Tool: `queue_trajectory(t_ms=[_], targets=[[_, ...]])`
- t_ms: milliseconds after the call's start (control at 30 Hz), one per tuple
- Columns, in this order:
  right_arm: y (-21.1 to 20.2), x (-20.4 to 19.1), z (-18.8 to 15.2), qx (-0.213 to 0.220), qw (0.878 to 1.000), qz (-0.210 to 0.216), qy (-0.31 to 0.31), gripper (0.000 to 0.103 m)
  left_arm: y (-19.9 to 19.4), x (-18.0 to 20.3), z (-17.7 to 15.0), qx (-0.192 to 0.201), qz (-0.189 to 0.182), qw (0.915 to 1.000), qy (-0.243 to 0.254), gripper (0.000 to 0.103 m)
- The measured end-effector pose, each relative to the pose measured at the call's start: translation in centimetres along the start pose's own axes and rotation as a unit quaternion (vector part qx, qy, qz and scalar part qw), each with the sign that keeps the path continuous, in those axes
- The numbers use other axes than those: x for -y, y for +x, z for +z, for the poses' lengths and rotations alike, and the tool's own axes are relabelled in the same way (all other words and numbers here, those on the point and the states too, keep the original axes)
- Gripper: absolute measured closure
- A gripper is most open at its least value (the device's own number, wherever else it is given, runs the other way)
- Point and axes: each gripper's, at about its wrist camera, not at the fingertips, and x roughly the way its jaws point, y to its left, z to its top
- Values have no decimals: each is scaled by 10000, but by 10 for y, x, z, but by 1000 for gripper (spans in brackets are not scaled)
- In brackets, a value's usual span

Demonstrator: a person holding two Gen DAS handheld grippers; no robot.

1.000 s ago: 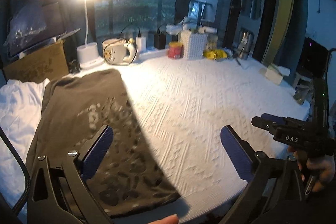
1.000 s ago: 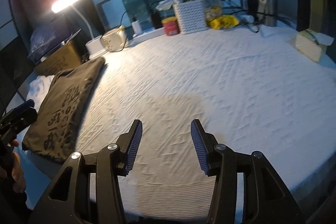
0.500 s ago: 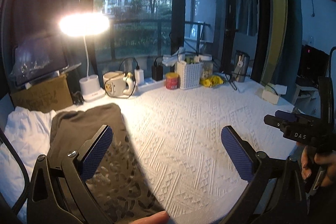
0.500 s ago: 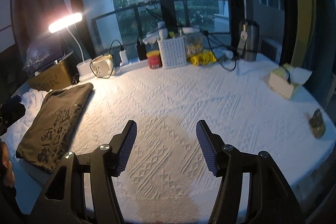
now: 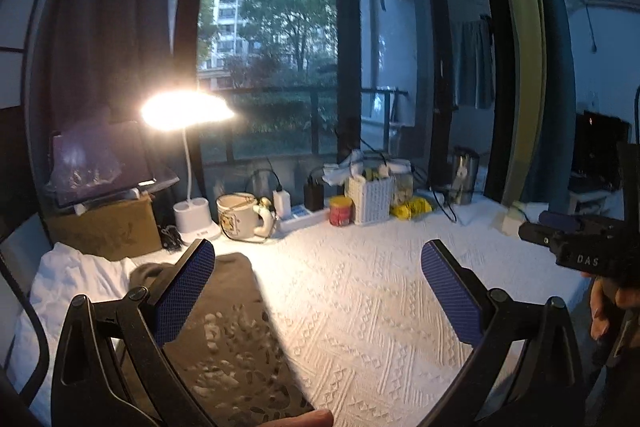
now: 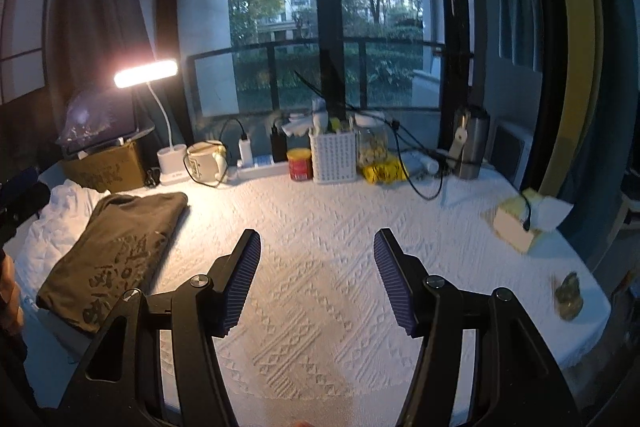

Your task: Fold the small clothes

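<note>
— Where's the shirt (image 6: 116, 251)?

— Folded, dark olive with a pale print, flat at the left end of the table (image 6: 328, 227) on the white patterned cover. Its left side overlaps a crumpled white cloth (image 6: 60, 223).

— And the grippers?

— Both are above the cover, holding nothing. The left gripper (image 5: 318, 287) has its blue pads spread wide, one over the shirt's far end, the other over bare cover. The right gripper (image 6: 317, 281) has just been opening; its jaws stand wide too, nothing between them, well right of the shirt.

— What's along the far edge?

— A lit lamp (image 6: 146, 74), a mug (image 6: 206, 161) beside its base, a red tin (image 6: 300, 163), a white basket (image 6: 334, 157), then a steel flask (image 6: 472, 143). A tissue box (image 6: 520, 223) sits near the right end.

— Anyone visible?

— Just a hand (image 5: 610, 303) gripping the right handle, seen from the left camera.
</note>
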Motion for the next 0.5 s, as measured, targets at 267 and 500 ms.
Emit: queue_trajectory(t_ms=[267, 500], targets=[[-23, -22, 18, 407, 9987, 14, -298, 41, -16, -11, 9, 313, 122, 9994, -27, 1], [-44, -36, 31, 778, 9961, 69, -415, 40, -35, -29, 18, 652, 267, 9974, -178, 1]])
